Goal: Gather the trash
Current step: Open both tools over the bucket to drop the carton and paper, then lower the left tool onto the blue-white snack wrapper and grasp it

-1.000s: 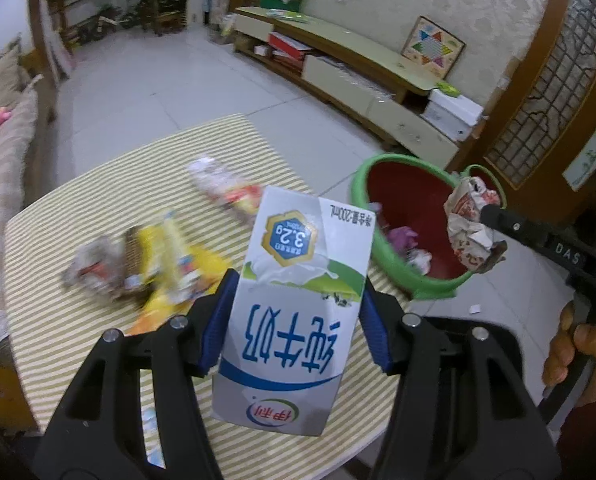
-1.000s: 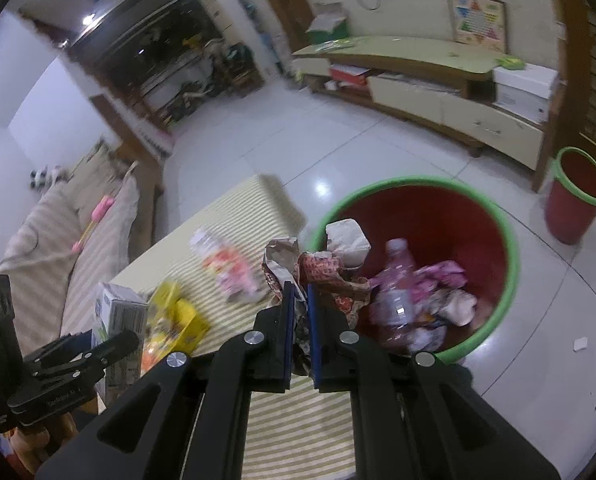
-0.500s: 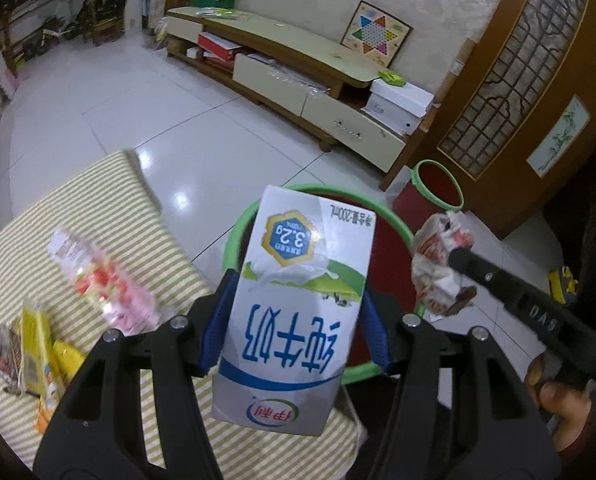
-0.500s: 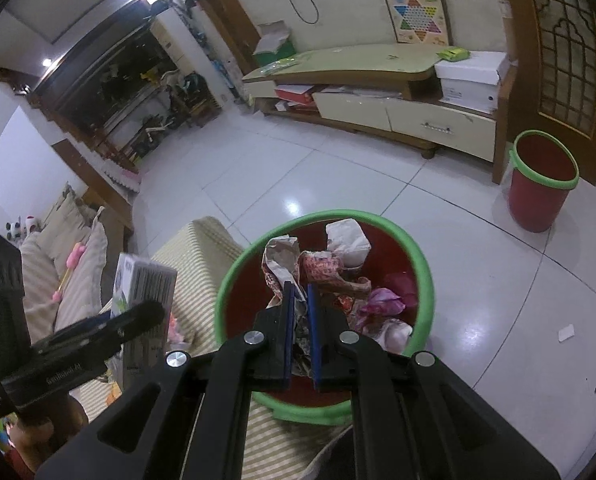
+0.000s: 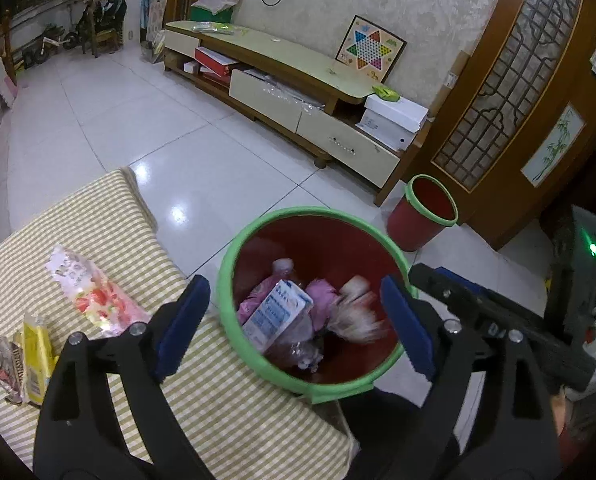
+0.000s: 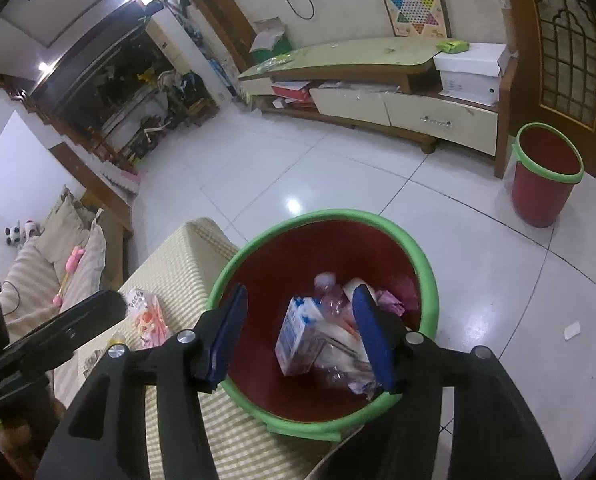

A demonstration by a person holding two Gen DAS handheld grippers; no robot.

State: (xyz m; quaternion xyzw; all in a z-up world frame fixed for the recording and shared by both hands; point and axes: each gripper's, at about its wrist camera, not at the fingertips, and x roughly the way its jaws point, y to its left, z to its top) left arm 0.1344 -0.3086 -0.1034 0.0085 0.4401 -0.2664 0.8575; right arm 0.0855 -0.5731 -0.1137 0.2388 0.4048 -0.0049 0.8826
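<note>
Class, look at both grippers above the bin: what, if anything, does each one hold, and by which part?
Nothing. The left gripper and right gripper have just been opening, empty; the milk carton lies in the bin.

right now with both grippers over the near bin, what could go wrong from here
The left gripper and right gripper, jaws just opened and empty, hang close over the near bin; pulling back carelessly could knock them together or clip its rim. The milk carton leans on loose trash and may shift. The pink wrapper near the table edge could get swept off.

Dim fisheye views, floor glare, perhaps slight blur.
</note>
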